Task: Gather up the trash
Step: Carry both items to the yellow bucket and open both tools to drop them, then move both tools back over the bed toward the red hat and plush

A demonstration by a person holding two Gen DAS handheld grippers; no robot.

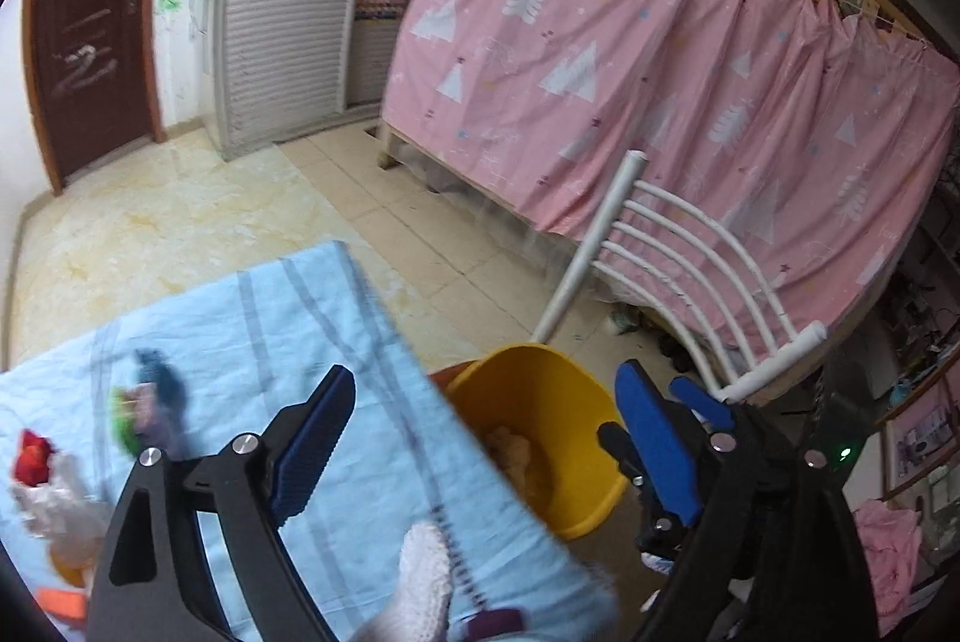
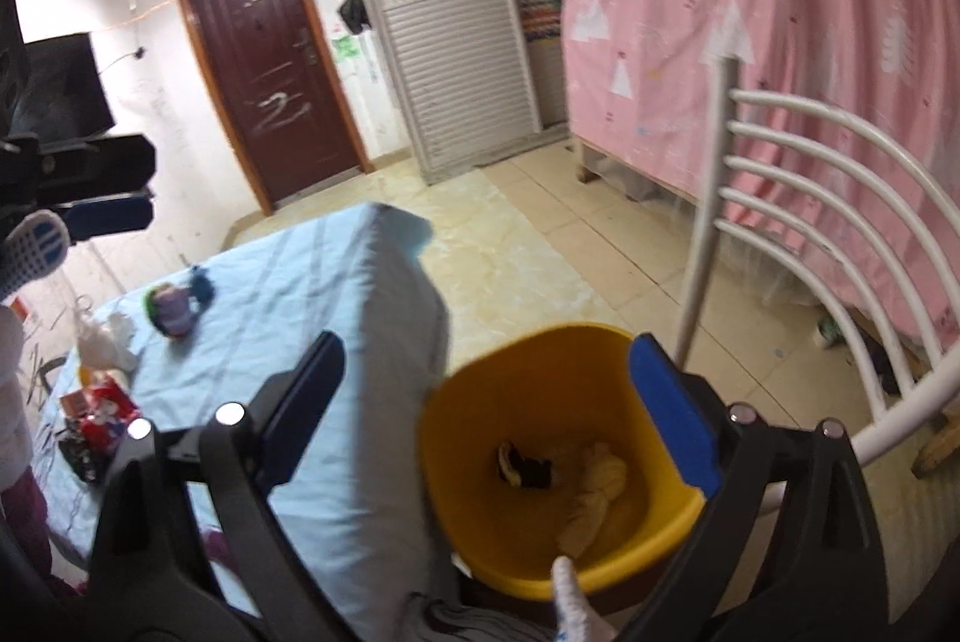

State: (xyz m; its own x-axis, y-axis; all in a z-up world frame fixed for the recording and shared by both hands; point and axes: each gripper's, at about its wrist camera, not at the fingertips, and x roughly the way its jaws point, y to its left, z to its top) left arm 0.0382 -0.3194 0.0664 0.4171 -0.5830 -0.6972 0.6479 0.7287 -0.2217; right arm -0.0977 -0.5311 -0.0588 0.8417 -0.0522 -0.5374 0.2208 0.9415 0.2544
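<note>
Both grippers, left gripper (image 1: 480, 456) and right gripper (image 2: 486, 414), have their fingers wide apart and hold nothing. The right one hangs over the yellow bin (image 2: 480, 402), which contains a crumpled cloth (image 2: 600, 486) beside the bench (image 2: 312, 294).

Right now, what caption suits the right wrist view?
Open right gripper above a yellow bin holding scraps, beside a blue-clothed table.

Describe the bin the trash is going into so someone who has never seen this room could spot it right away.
Start at the table with the light blue striped cloth and look off the edge nearest the white metal chair. On the tiled floor between them stands a round yellow plastic bin, open-topped, with a dark scrap and crumpled pale paper inside. Nothing else near it is yellow.
</note>
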